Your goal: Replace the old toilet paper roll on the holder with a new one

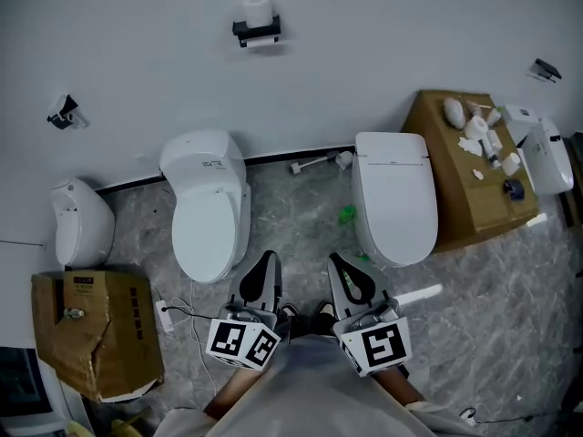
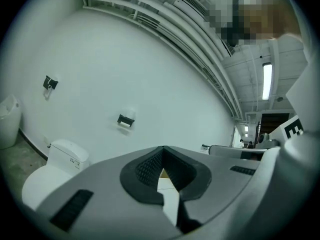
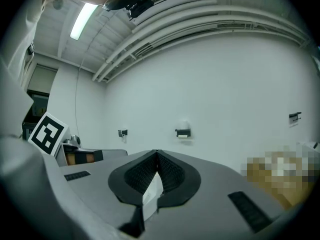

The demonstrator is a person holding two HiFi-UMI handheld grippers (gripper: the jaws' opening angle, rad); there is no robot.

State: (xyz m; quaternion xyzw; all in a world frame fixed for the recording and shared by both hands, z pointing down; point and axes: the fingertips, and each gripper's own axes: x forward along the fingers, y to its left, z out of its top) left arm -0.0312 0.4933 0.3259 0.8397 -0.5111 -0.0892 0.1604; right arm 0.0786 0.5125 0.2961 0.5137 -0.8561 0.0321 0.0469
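Jaws of the left gripper (image 1: 264, 264) and right gripper (image 1: 342, 266), nearest the person, are fully together, with nothing between them. Beyond stand a rounded toilet (image 1: 208, 208) and a squared toilet (image 1: 393, 198). Farthest, the wall-mounted holder (image 1: 256, 33) carries a toilet paper roll (image 1: 259, 11).

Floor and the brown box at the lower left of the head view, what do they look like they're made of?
Floor: probably polished grey stone or marble-pattern tile, going by the pale veining.
Box: brown cardboard, matte, with creased sides and a ragged bottom edge.
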